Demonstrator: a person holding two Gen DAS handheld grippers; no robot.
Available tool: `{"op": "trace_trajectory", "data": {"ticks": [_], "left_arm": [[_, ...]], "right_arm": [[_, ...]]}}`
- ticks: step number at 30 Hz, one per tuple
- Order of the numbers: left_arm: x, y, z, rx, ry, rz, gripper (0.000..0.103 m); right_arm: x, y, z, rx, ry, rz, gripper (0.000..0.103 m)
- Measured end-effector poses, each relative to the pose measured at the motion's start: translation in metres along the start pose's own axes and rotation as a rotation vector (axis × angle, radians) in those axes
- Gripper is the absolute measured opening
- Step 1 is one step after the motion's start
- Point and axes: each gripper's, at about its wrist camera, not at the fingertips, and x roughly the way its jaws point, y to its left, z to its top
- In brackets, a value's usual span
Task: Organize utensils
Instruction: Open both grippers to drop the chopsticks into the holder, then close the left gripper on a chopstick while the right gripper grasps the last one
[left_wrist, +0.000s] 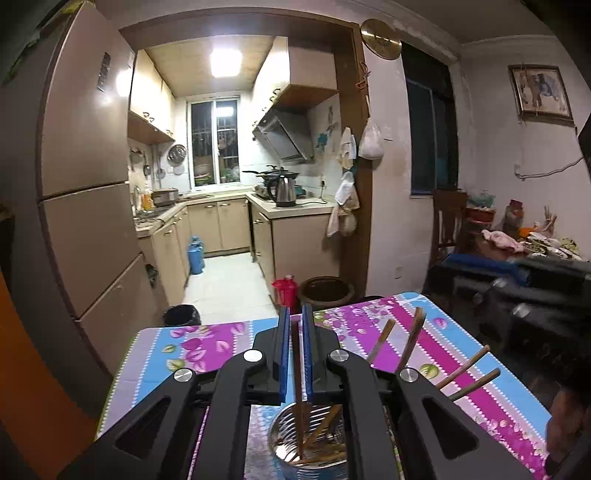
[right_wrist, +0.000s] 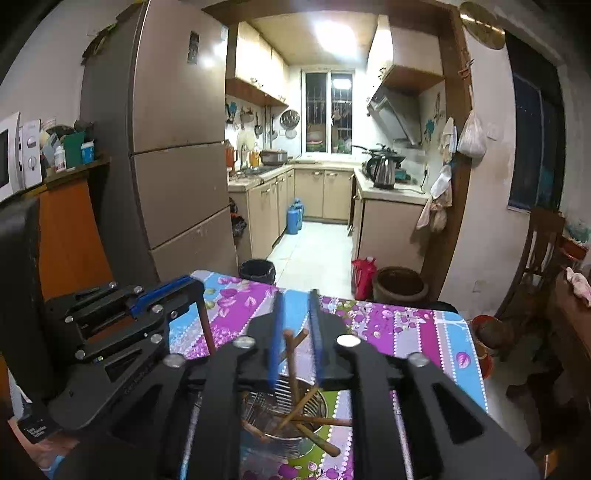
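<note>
While your left gripper (left_wrist: 293, 325) is clamped on a single dark brown wooden chopstick (left_wrist: 297, 387) whose lower end already dips into the ribbed, shiny metal canister (left_wrist: 284, 424) on the floral purple-and-blue tablecloth (left_wrist: 207, 343), the main risk is letting go too early or at a slant: the stick could glance off the rim and roll across the cloth. Several wooden chopsticks (right_wrist: 295, 417) already lie crossed inside the canister, and that tangle could block a new stick from dropping to the bottom, leaving it propped high and liable to tip out. Your right gripper (right_wrist: 297, 332) has its blue pads (right_wrist: 275, 343) parted, with two chopsticks (right_wrist: 291, 347) standing loosely between them; they do not appear to be pressed, so judge them as released, and a careless withdrawal could snag their tops and drag them back out. The two tools sit close together over the same small opening, so a knock between them could jolt the canister, which looks light enough to slide or topple. More chopsticks (left_wrist: 469, 373) jut up at the right in the left view; what bears them is hidden.
</note>
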Motion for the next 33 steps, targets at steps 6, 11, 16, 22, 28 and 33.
{"op": "trace_trajectory", "data": {"ticks": [6,11,16,22,28,33], "left_arm": [[-0.033,0.002,-0.002,0.022,-0.063,0.171,0.009],[-0.082,-0.01,-0.018,0.06,-0.141,0.293,0.009],[-0.13,-0.03,-0.046,0.111,-0.201,0.336,0.009],[-0.171,-0.057,-0.072,0.167,-0.244,0.352,0.009],[-0.198,-0.083,-0.101,0.223,-0.254,0.367,0.009],[-0.213,-0.097,-0.13,0.238,-0.202,0.304,0.026]], "right_arm": [[-0.039,-0.013,0.007,0.02,-0.077,0.01,0.019],[-0.076,-0.014,-0.008,-0.013,-0.099,0.026,0.026],[-0.119,-0.015,-0.044,-0.038,-0.112,0.049,0.038],[-0.149,-0.014,-0.093,-0.073,-0.067,0.062,0.046],[-0.182,-0.015,-0.14,-0.075,-0.031,0.057,0.052],[-0.218,-0.026,-0.182,-0.033,-0.009,0.029,0.064]]}}
